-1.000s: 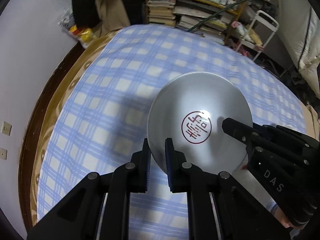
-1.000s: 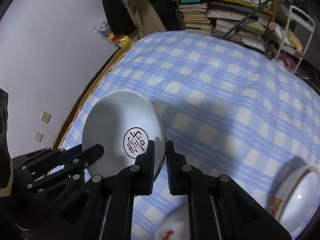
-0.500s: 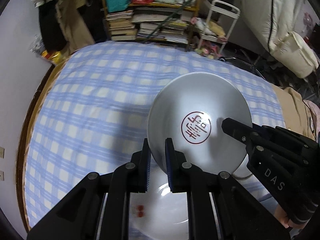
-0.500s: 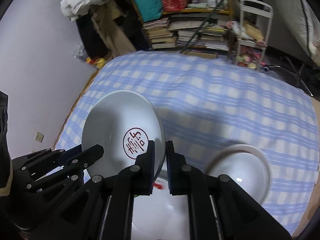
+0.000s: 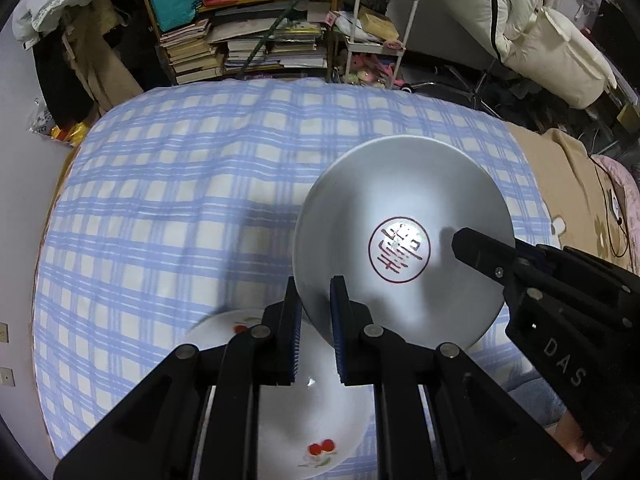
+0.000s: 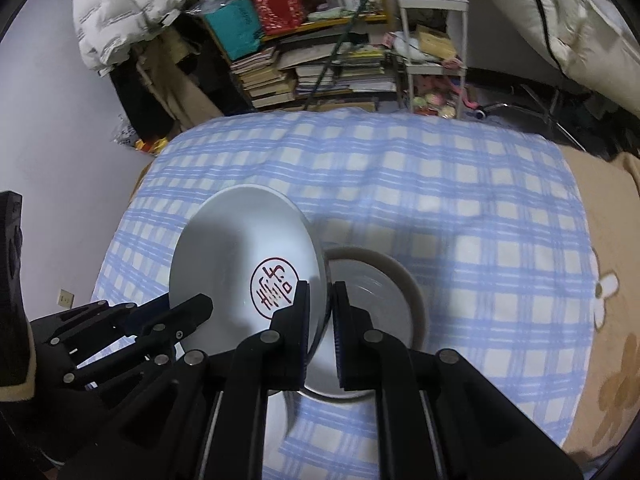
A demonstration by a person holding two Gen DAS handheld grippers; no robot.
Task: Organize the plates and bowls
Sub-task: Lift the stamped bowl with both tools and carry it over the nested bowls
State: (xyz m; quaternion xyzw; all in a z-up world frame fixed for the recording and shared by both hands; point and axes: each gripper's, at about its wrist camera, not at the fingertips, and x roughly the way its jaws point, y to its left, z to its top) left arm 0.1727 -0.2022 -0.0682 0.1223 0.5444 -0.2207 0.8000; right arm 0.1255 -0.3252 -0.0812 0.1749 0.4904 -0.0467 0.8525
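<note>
A white plate with a red round seal (image 5: 400, 200) hangs tilted above the bed, held by both grippers. My left gripper (image 5: 316, 296) is shut on its near left rim. My right gripper (image 6: 320, 292) is shut on the opposite rim, and its tip shows at the right in the left wrist view (image 5: 464, 240). In the right wrist view the same plate (image 6: 240, 240) fills the left centre, with my left gripper (image 6: 196, 308) at its lower left edge. Under the held plate lie a white plate with cherry prints (image 5: 316, 420) and a grey-rimmed dish (image 6: 380, 292).
A blue checked cloth (image 5: 180, 200) covers the bed. Stacked books on a shelf (image 5: 248, 48) and a white cart (image 5: 384, 20) stand beyond its far edge. A tan flowered blanket (image 6: 600, 320) lies at the right. A pale wall runs along the left.
Both grippers have carried the seal plate sideways across the bed. The cherry plate and the grey-rimmed dish have come in under it. Both grips are unchanged.
</note>
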